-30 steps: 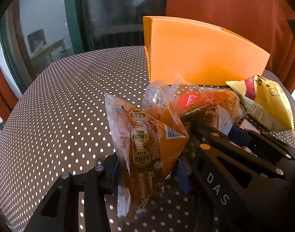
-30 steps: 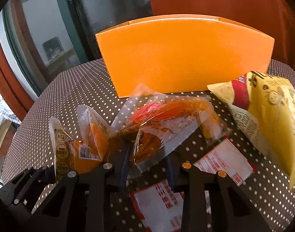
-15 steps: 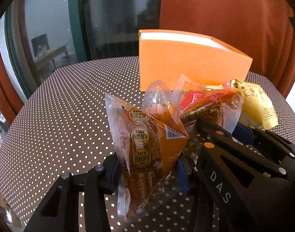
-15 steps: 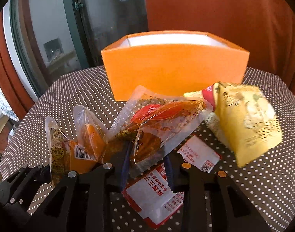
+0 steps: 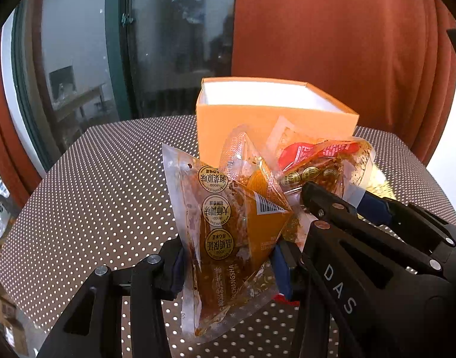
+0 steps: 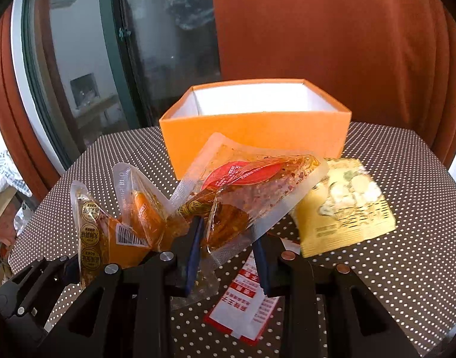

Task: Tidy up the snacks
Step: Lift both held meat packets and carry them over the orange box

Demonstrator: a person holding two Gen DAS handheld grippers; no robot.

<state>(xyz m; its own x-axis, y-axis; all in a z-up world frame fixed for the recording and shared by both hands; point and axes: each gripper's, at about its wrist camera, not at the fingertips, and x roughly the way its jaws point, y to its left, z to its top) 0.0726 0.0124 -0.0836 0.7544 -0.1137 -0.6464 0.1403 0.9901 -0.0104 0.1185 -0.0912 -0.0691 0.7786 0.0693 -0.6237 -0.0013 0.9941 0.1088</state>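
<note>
My left gripper [image 5: 228, 264] is shut on an orange snack pouch [image 5: 225, 223] with three round gold seals, held upright above the dotted table [image 5: 87, 197]. A second clear pouch stands behind it. My right gripper [image 6: 226, 258] is shut on a clear pouch with a red label [image 6: 248, 191], lifted off the table. Each view shows the other gripper beside it: the right gripper [image 5: 341, 205] at right, the left gripper [image 6: 75, 265] at lower left. An open orange box [image 6: 254, 137] with a white inside stands straight ahead, behind both pouches.
A yellow snack bag [image 6: 347, 205] lies on the table right of the box front. A red and white packet [image 6: 248, 301] lies flat under my right gripper. Orange curtains [image 6: 332, 29] and a dark glass door [image 5: 174, 35] stand behind the table.
Both grippers rose with their pouches, so the box's open top and white inside now show. The yellow bag and the red and white packet stayed on the table below.
</note>
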